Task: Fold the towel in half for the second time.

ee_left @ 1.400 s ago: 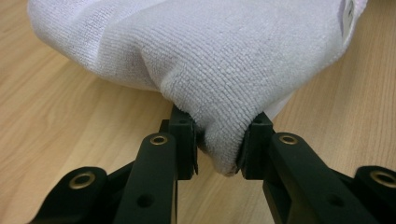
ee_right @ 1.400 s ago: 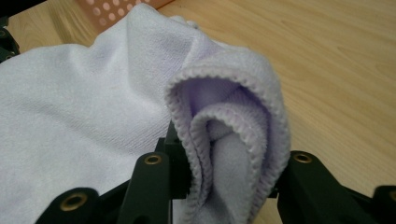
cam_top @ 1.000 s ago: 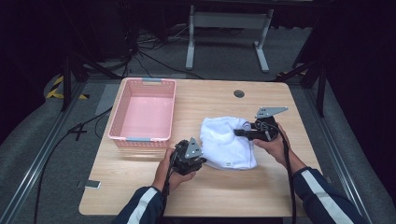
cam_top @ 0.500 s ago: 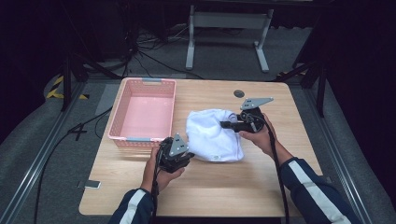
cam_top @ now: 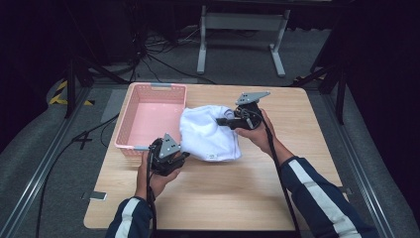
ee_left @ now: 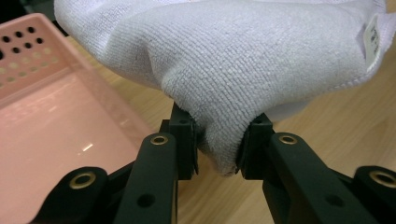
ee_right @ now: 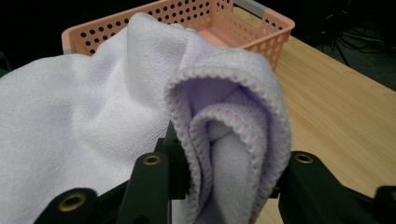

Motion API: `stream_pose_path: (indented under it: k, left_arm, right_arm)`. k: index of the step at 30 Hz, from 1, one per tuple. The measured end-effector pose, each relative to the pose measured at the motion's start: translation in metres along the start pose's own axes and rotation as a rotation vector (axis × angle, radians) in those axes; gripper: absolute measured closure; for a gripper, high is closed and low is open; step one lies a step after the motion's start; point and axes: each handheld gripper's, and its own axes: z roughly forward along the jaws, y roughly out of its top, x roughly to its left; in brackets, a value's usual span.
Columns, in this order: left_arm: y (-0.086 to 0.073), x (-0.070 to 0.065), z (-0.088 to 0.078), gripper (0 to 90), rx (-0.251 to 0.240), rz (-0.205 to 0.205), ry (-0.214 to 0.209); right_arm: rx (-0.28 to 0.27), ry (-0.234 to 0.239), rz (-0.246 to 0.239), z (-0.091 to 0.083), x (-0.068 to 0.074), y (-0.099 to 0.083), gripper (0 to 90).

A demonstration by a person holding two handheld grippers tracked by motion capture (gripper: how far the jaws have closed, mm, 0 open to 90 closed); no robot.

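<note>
A white towel (cam_top: 208,134) hangs bunched above the wooden table (cam_top: 223,198), held at two ends. My left gripper (cam_top: 179,157) is shut on its near-left edge; in the left gripper view a fold of the towel (ee_left: 243,70) is pinched between the black jaws. My right gripper (cam_top: 223,121) is shut on the far-right corner; in the right gripper view a rolled, stitched hem of the towel (ee_right: 229,135) sits between the jaws. The towel's left side overlaps the right rim of a pink perforated basket (cam_top: 148,116).
The pink basket (ee_left: 42,116) stands open at the table's left, close beside my left gripper. In the right gripper view the basket (ee_right: 233,23) lies just beyond the towel. A small dark disc (cam_top: 256,92) sits in the tabletop at the back. Black cables trail over the floor behind.
Both grippers have carried the towel leftward, from the table's right half to the basket's right rim. They stay shut on it throughout.
</note>
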Motion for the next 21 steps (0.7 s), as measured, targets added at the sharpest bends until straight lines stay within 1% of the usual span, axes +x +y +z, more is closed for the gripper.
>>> stream_pose_path:
  k: [1, 4, 5, 8, 10, 12, 14, 15, 16, 18, 21]
  left_arm:
    - [0.0, 0.006, -0.003, 72.3, -0.004, -0.012, 0.018]
    - [0.0, 0.015, -0.009, 72.3, -0.005, -0.017, 0.054]
    - [-0.001, 0.018, -0.011, 72.3, -0.01, -0.026, 0.062]
    - [-0.003, 0.028, -0.017, 72.3, -0.012, -0.035, 0.088]
    - [-0.005, 0.034, -0.021, 72.3, -0.013, -0.046, 0.098]
    - [-0.007, 0.04, -0.025, 72.3, -0.017, -0.052, 0.119]
    - [-0.009, 0.046, -0.03, 72.3, -0.024, -0.067, 0.13]
    - [-0.01, 0.05, -0.033, 72.3, -0.025, -0.079, 0.138]
    - [-0.01, 0.05, -0.033, 72.3, -0.025, -0.079, 0.138]
    - [-0.013, 0.059, -0.039, 72.3, -0.029, -0.101, 0.154]
    - [-0.015, 0.067, -0.045, 72.3, -0.025, -0.111, 0.179]
  right_arm:
    - [-0.002, 0.004, 0.004, 0.004, 0.0, 0.004, 65.1]
    - [-0.006, 0.002, -0.005, 0.012, 0.002, 0.012, 65.1]
    - [-0.01, 0.003, -0.003, 0.015, 0.004, 0.016, 65.1]
    - [-0.018, 0.002, -0.009, 0.023, 0.007, 0.026, 65.0]
    - [-0.02, 0.004, -0.007, 0.029, 0.009, 0.032, 64.9]
    - [-0.023, 0.006, -0.007, 0.035, 0.012, 0.039, 64.9]
    - [-0.026, 0.006, -0.011, 0.043, 0.014, 0.045, 64.9]
    - [-0.029, 0.01, -0.004, 0.047, 0.016, 0.048, 64.9]
    - [-0.029, 0.01, -0.004, 0.047, 0.016, 0.048, 64.9]
    - [-0.034, 0.014, -0.007, 0.057, 0.019, 0.054, 64.8]
    - [-0.035, 0.02, 0.005, 0.07, 0.021, 0.061, 64.8]
